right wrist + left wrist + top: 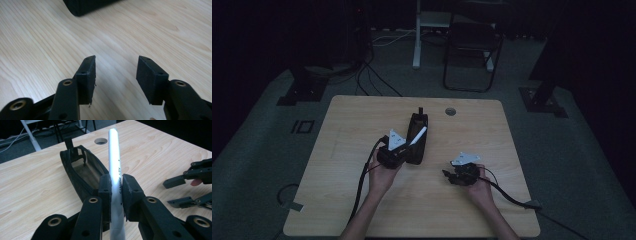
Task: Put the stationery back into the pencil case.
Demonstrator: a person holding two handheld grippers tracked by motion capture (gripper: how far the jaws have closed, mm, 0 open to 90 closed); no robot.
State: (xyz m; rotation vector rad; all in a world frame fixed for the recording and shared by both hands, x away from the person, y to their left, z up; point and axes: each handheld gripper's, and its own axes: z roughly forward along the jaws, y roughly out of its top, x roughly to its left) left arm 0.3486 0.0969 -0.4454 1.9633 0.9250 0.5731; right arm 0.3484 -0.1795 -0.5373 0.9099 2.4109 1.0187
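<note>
One white tube [114,160] upright, clamped

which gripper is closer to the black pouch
Left. The left gripper, holding a white tube, is right at the open black pouch; the right gripper hangs apart, empty.

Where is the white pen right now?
The white pen is clamped in the left tool, just above the open black pencil case near the table's centre in the high view.

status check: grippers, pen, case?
Left gripper clamped on white pen. Right gripper open, empty. Black case unzipped beside the pen; nothing blocking it.
</note>
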